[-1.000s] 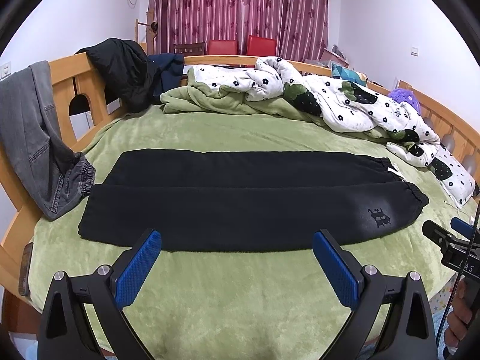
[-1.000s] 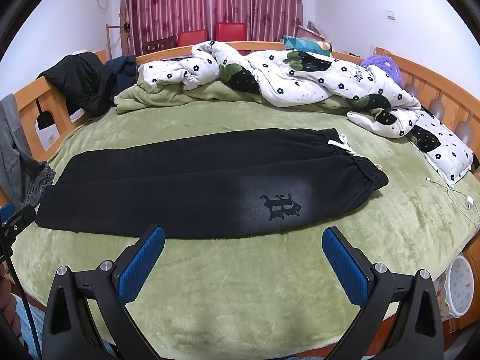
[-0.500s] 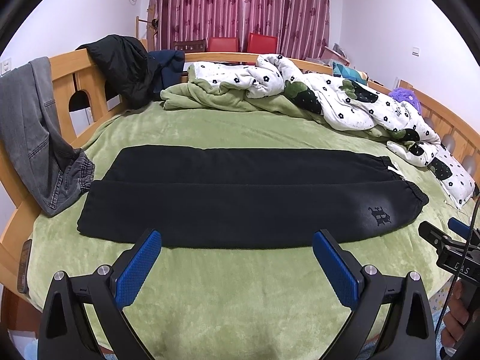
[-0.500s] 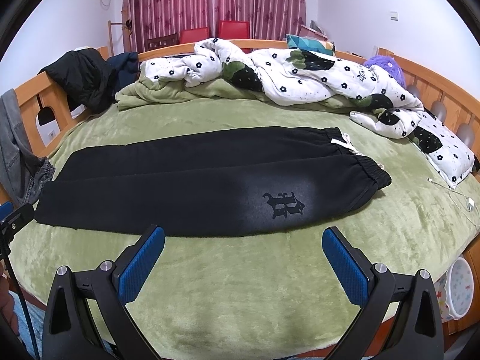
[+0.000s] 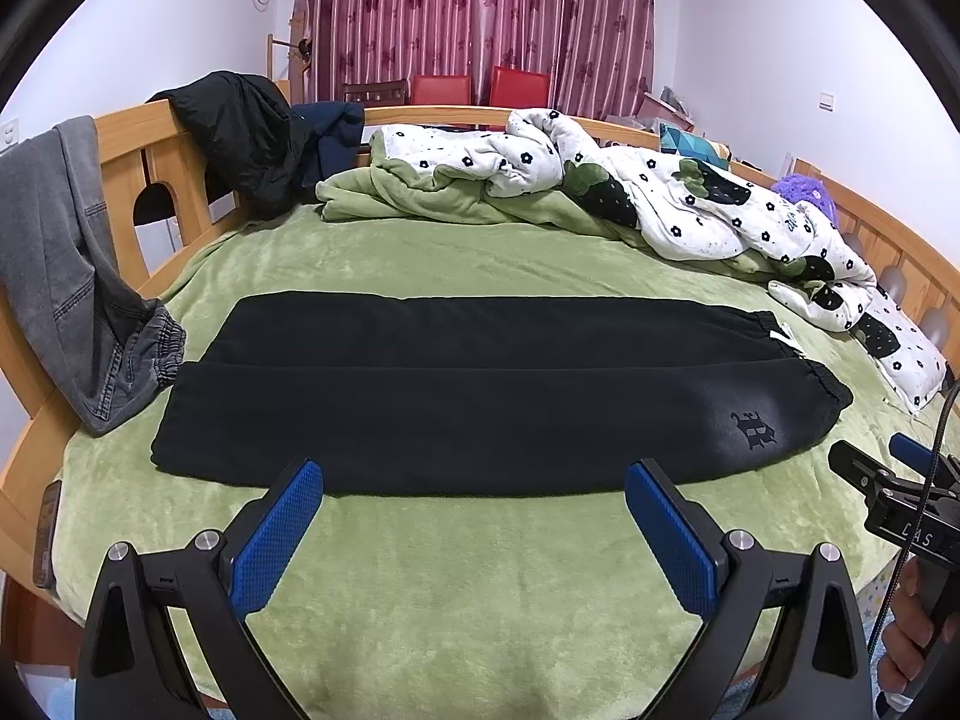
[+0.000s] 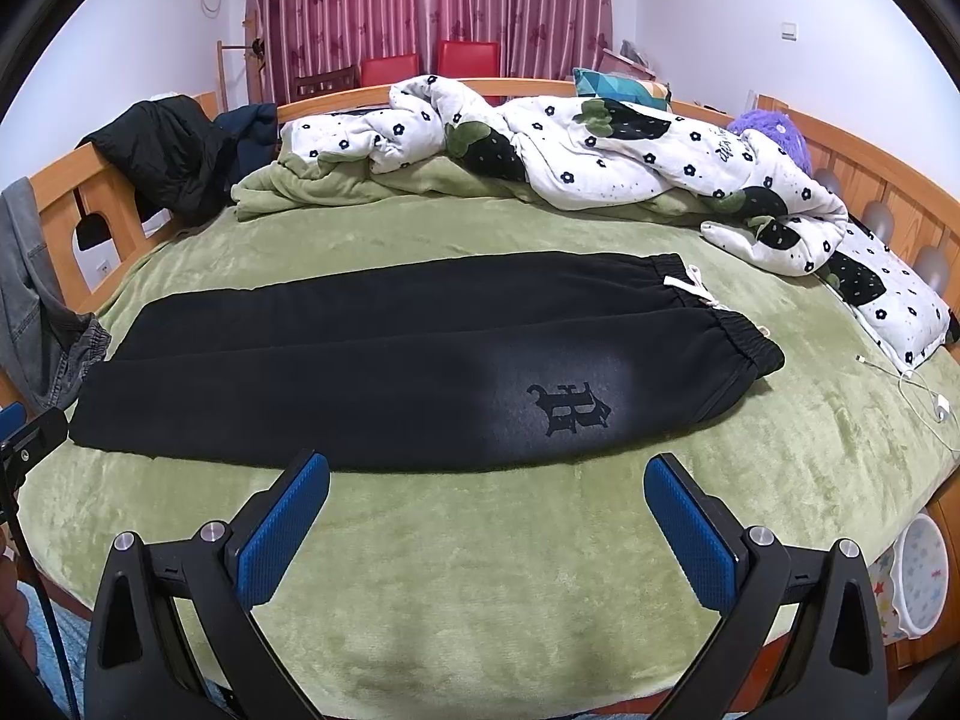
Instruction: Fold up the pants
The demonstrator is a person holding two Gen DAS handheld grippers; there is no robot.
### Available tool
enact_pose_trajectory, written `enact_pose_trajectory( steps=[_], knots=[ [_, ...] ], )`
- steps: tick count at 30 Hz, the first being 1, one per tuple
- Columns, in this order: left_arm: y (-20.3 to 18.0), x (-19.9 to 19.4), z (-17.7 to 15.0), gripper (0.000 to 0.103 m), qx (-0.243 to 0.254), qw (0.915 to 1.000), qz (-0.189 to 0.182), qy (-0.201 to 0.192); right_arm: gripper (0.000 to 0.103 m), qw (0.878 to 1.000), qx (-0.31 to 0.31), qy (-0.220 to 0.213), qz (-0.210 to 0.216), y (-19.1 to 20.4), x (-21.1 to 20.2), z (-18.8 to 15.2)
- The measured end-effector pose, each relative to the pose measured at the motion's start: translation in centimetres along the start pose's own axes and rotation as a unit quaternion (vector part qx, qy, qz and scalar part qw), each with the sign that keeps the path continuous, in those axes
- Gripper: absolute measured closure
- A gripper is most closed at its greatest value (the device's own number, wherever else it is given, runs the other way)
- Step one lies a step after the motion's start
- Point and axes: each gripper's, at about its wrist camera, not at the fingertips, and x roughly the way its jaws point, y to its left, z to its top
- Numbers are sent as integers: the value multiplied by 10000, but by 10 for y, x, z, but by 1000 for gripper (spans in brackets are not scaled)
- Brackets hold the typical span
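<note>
Black pants lie flat across the green bed, one leg folded over the other lengthwise, waistband with a white drawstring to the right and a dark logo near it. My left gripper hovers open just short of the pants' near edge, blue pads empty. In its own view my right gripper is open too, nothing between its fingers, just before the near edge by the logo. The right gripper also shows at the left wrist view's right edge, held by a hand.
A white flowered quilt and green blanket are heaped at the back. Grey jeans and a black jacket hang on the wooden bed rail. A white cable lies at the right; a white bin stands beside the bed.
Both grippers have drifted slightly forward, toward the pants' near edge. The pants have not moved, and both grippers stay open.
</note>
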Motion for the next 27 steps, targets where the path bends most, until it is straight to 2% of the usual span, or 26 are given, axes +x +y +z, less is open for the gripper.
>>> enact_pose_trajectory(
  steps=[15, 27],
  knots=[
    [-3, -2, 1, 1, 0, 10000, -11, -12, 0, 10000, 45, -69, 12, -3, -3, 0],
    [-6, -30, 5, 1, -54, 9998, -90, -191, 0, 9993, 8, -379, -58, -5, -27, -5]
  ],
)
